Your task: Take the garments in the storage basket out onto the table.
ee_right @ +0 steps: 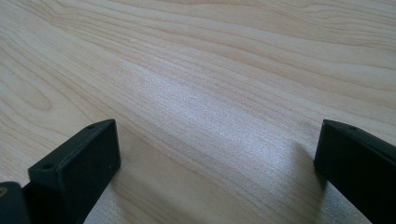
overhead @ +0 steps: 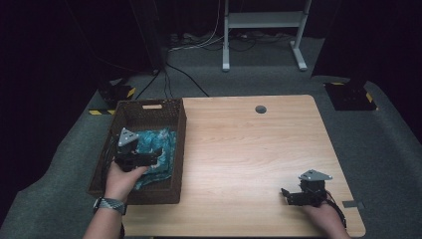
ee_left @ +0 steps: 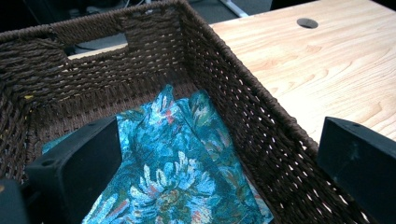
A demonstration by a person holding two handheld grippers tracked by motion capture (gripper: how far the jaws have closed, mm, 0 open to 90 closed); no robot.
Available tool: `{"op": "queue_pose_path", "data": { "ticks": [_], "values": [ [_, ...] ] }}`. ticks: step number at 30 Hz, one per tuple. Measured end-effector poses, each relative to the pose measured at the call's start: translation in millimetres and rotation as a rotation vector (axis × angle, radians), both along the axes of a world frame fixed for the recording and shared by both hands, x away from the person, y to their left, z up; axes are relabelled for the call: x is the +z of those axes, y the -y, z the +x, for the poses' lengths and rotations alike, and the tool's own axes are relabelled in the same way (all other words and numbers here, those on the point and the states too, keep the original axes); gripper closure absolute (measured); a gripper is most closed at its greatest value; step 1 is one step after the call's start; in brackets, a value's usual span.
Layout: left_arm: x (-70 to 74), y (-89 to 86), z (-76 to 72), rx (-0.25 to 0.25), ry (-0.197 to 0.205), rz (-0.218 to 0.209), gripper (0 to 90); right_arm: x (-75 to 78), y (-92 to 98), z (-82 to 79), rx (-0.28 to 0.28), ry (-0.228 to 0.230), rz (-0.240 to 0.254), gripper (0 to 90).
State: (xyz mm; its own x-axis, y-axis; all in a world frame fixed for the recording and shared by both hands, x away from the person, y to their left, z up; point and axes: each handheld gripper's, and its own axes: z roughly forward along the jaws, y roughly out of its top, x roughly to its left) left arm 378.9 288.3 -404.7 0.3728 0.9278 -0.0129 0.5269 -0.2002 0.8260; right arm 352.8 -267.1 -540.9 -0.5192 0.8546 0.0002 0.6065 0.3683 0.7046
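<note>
Cloth [ee_left: 175, 172] lengthwise along basket [ee_left: 261, 116]

We see the basket [overhead: 179, 119] at the table's [overhead: 249, 144] left edge, the cloth [overhead: 159, 144] in it, our left gripper [overhead: 132, 152] above that cloth, our right gripper [overhead: 298, 196] near the front right corner.

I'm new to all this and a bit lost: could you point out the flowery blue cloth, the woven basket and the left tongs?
blue cloth [ee_left: 173, 172]: left gripper view, middle of the floral fabric.
basket [ee_left: 261, 126]: left gripper view, its right wall.
left tongs [overhead: 149, 160]: high view, between the tips.
</note>
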Motion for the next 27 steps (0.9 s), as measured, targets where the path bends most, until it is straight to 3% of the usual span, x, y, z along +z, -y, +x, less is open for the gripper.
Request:
{"op": "queue_pose_path", "data": {
  "ticks": [3, 8, 12, 15, 18, 21, 24, 27],
  "values": [
    [-0.4, 0.9, 5.8, -0.016, -0.037, 0.012, 0.0, 0.0, 0.0, 0.0, 0.000, 0.000, 0.000, 0.3],
    [-4.0, 0.0, 19.3, -0.046, -0.150, 0.023, 0.0, 0.0, 0.0, 0.0, 0.000, 0.000, 0.000, 0.3],
    [-7.3, -3.3, 27.4, -0.052, -0.207, 0.039, 0.1, 0.0, 0.0, -0.1, 0.000, 0.000, 0.001, 0.4],
    [-9.9, -6.0, 30.8, -0.065, -0.246, 0.019, 0.3, 0.0, 0.0, -0.1, 0.000, 0.000, 0.001, 0.3],
    [-12.4, -5.6, 33.5, -0.077, -0.287, 0.030, 0.3, 0.0, 0.0, -0.1, 0.000, 0.000, 0.001, 0.4],
    [-14.8, -6.0, 36.4, -0.070, -0.325, 0.067, 0.3, 0.0, 0.0, -0.1, 0.000, 0.000, 0.002, 0.3],
    [-19.3, -8.6, 42.2, -0.058, -0.379, 0.066, 1.3, 0.0, 0.0, -0.1, 0.000, 0.000, 0.001, 0.4],
    [-22.2, -9.1, 46.9, -0.042, -0.391, 0.071, 2.0, 0.0, 0.0, -0.1, 0.000, -0.001, 0.001, 0.4]
  ]
}}
